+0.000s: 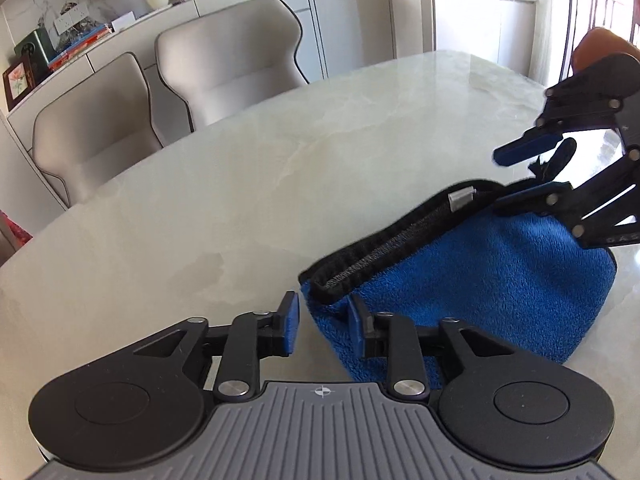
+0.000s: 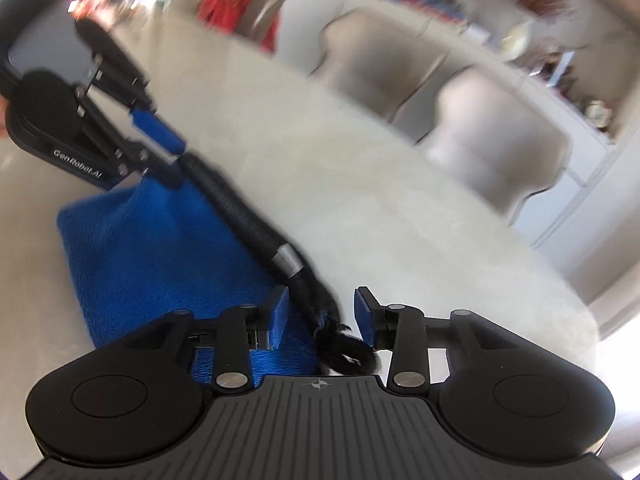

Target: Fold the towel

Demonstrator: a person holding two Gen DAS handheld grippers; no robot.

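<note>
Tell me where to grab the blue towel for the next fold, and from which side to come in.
Probably grip the blue towel at the two ends of its black-trimmed edge, which stands raised off the marble table. Bring each tongs in from its own end of that edge: the left tongs and right tongs already stand open there.

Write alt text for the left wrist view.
A folded blue towel with a black trimmed edge lies on a pale marble table. The left gripper sits open at its near corner, the right gripper open at its far end. Two beige chairs stand behind.
</note>
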